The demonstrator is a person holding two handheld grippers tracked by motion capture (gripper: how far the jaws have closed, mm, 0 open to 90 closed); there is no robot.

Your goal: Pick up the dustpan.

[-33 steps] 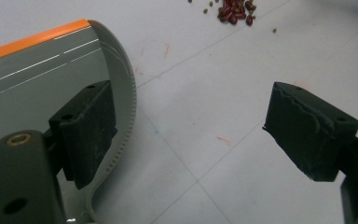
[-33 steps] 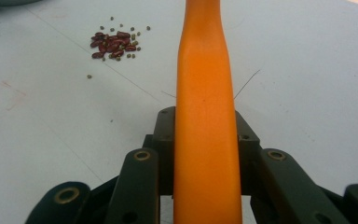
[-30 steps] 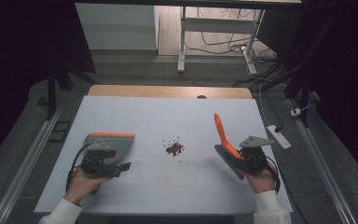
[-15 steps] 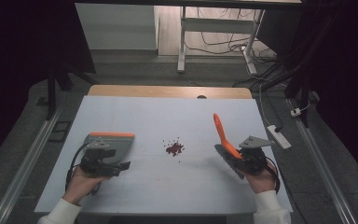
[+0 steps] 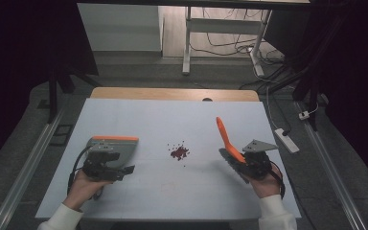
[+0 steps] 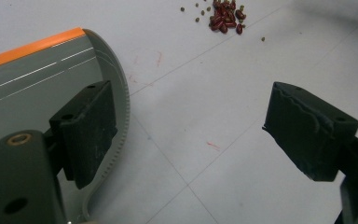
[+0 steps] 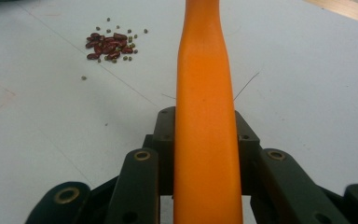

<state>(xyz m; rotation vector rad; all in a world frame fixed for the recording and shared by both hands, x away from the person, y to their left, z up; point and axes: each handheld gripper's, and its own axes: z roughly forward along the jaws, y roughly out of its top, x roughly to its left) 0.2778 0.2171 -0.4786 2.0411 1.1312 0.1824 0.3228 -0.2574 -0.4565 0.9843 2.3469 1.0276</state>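
A: Across the middle of the high view sits the white table (image 5: 163,191), pale sheet over a wooden top. Biggest item on it?

B: Grey dustpan (image 5: 110,148) with an orange edge, left-centre of the frame. The left gripper (image 5: 106,168) is right at its near side. In the left gripper view the jaws stand wide apart: one pad lies over the pan's toothed rim at lower left, the other over bare table at right. Nothing pinched between them. Can't tell whether the pad touches the pan.

A: Right side?

B: The right gripper (image 5: 242,165) is at lower right of the high view, its jaws clamped on the orange brush handle (image 7: 205,140). In the right gripper view the handle runs straight up the frame's middle, between both pads, and out past the top edge. In the high view it rises tilted toward upper left.

A: And the spill?

B: A pile of red beans (image 5: 178,152), with small green ones scattered round it, sits at table centre, between the grippers and well apart from both. It shows upper-centre in the left gripper view and upper left in the right gripper view.
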